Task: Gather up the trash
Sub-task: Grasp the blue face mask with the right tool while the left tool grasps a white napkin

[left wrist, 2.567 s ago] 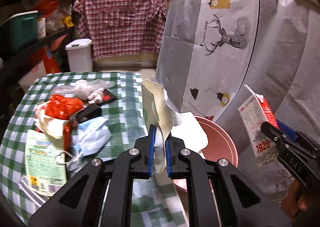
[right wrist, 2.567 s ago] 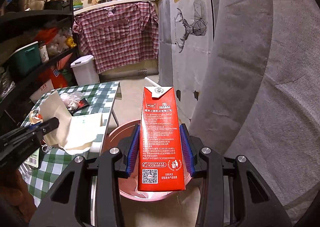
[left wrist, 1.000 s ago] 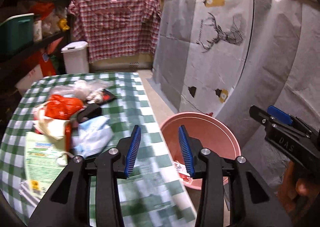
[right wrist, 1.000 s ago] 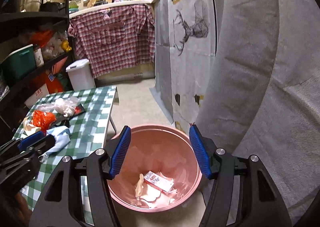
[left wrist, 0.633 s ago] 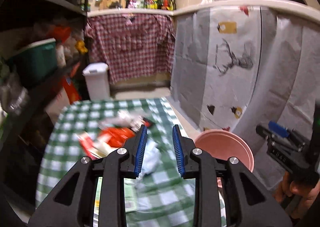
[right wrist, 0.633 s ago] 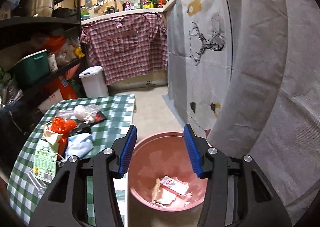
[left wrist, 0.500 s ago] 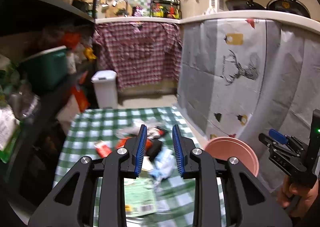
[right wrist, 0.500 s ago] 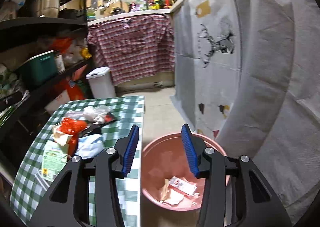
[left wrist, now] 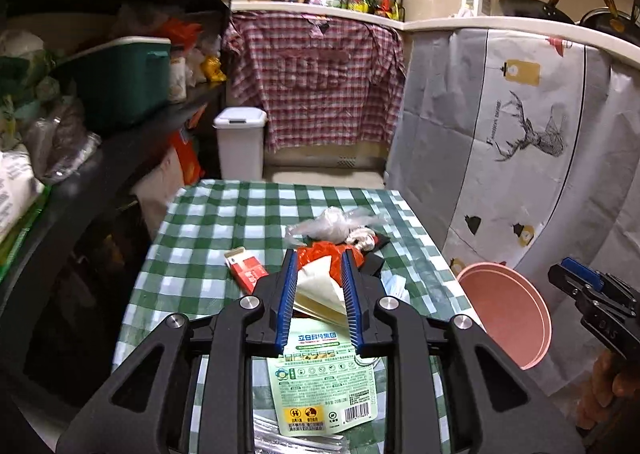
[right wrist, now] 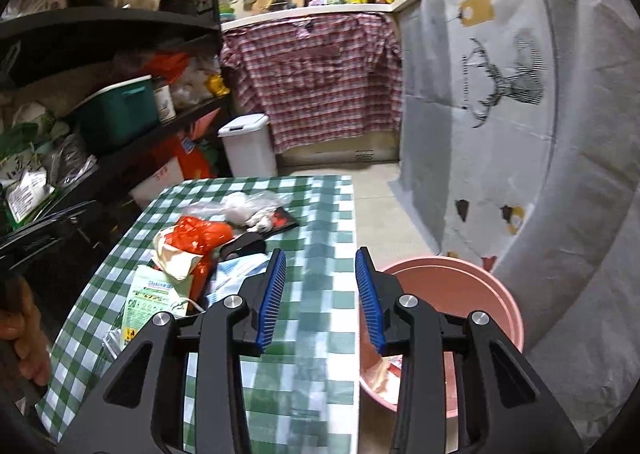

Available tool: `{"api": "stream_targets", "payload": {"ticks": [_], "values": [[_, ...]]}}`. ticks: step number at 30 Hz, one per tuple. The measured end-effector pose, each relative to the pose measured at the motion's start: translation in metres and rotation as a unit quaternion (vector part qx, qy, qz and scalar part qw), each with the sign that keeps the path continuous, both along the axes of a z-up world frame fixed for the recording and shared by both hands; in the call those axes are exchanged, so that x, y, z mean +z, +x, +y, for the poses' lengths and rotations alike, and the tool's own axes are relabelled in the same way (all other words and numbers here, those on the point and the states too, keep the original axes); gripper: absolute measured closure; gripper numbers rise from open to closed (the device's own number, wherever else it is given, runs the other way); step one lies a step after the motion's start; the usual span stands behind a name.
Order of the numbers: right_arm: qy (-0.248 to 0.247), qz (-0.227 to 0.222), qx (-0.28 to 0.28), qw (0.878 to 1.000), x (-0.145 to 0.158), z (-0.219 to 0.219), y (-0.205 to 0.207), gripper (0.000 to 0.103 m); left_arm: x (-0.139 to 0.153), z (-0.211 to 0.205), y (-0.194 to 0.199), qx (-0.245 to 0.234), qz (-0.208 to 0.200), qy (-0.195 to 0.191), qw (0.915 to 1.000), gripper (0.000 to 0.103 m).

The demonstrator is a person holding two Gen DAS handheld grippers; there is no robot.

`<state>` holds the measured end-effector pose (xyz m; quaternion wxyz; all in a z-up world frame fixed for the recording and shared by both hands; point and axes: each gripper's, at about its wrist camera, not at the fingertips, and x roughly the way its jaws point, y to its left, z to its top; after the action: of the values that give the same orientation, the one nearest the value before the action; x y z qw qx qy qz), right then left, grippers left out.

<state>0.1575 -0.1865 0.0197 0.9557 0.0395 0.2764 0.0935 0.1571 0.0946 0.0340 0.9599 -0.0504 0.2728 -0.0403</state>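
Two empty grippers hang over the checked table (left wrist: 208, 221), left gripper (left wrist: 320, 294) and right gripper (right wrist: 320, 294) both closing on nothing; trash pile (right wrist: 200, 250) lies on the cloth, pink basin (right wrist: 460, 286) beside it.

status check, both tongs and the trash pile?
Left tongs and right tongs empty, jaws closing. Trash pile on checked table, pink basin beside it. Nothing in the way.

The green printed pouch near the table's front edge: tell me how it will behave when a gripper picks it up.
The green printed pouch lies flat and looks empty, so it is probably very light and floppy, likely to droop from the pinch. Its glossy film may slip between pads. Lying flush on the checked tablecloth, its edge could be hard to get under.
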Motion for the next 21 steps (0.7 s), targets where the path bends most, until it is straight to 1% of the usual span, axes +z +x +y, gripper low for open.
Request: {"api": "stream_targets", "payload": {"ticks": [1,5,7,9,13,16,17,19,20,21], "values": [[-0.001,0.002,0.005,1.0,-0.002,0.005,0.002,0.066,-0.003,0.0,0.002,-0.003,0.005,-0.005,1.0,0.08],[-0.006,0.013,0.022,1.0,-0.012,0.021,0.009,0.065,-0.026,-0.001,0.02,-0.015,0.045,-0.02,0.9987,0.078],[-0.009,0.016,0.031,0.999,-0.016,0.03,0.013,0.065,-0.035,-0.004,0.029,-0.011,0.055,-0.016,0.9983,0.065],[-0.013,0.017,0.039,0.999,-0.019,0.037,0.017,0.062,-0.042,-0.006,0.035,-0.013,0.063,-0.017,0.9978,0.061],[-0.015,0.024,0.048,0.998,-0.027,0.044,0.024,0.06,-0.056,-0.009,0.049,-0.013,0.086,-0.025,0.9959,0.058],[-0.014,0.031,0.056,0.998,-0.033,0.049,0.029,0.058,-0.067,-0.008,0.06,-0.001,0.111,-0.018,0.9936,0.058],[-0.015,0.033,0.058,0.998,-0.034,0.052,0.031,0.056,-0.07,-0.007,0.063,0.001,0.118,-0.02,0.9929,0.059],[-0.013,0.033,0.061,0.997,-0.036,0.055,0.034,0.056,-0.071,-0.005,0.065,0.006,0.119,-0.017,0.9928,0.082],[-0.012,0.034,0.063,0.997,-0.037,0.057,0.036,0.056,-0.07,-0.003,0.065,0.012,0.116,-0.012,0.9932,0.085],[-0.01,0.034,0.065,0.997,-0.038,0.059,0.038,0.056,-0.068,-0.001,0.064,0.014,0.113,-0.011,0.9935,0.093]]}}
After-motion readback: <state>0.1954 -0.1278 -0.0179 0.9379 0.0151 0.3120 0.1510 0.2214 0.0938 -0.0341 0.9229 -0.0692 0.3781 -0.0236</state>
